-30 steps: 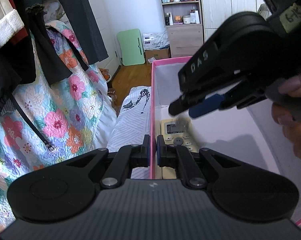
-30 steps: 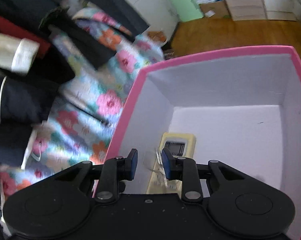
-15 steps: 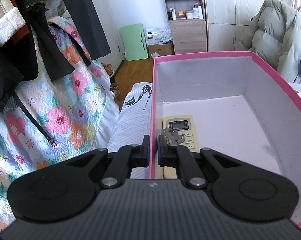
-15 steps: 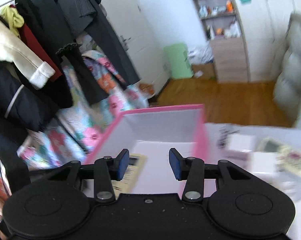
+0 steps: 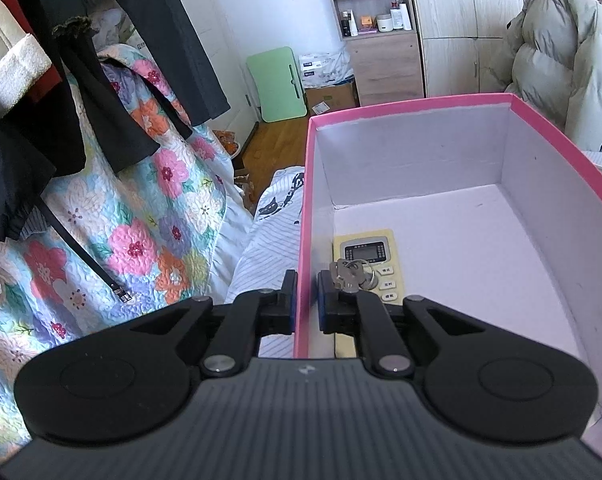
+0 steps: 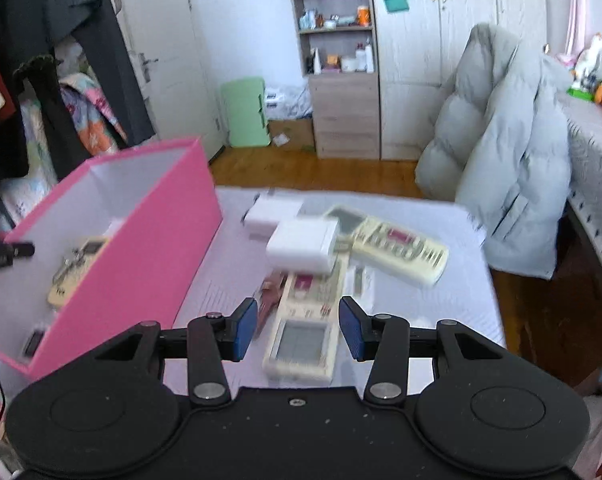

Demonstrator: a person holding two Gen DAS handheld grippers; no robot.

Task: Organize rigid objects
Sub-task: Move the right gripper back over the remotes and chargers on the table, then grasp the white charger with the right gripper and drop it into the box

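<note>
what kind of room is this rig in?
Most likely a bedroom: clothes hanging beside a floral quilt, a wardrobe, and a bed with stuffed toys.

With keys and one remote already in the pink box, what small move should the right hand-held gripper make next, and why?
Probably lower the open right hand-held gripper onto the nearest remote, which lies on the table between its fingers. The left hand-held gripper clamps the pink box wall, steadying it.

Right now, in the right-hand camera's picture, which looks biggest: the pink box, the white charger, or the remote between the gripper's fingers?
Largest to smallest, as they appear:
1. pink box
2. remote
3. white charger
The remote lies nearer the camera than the charger, so its lead over the charger is unsure.
</note>
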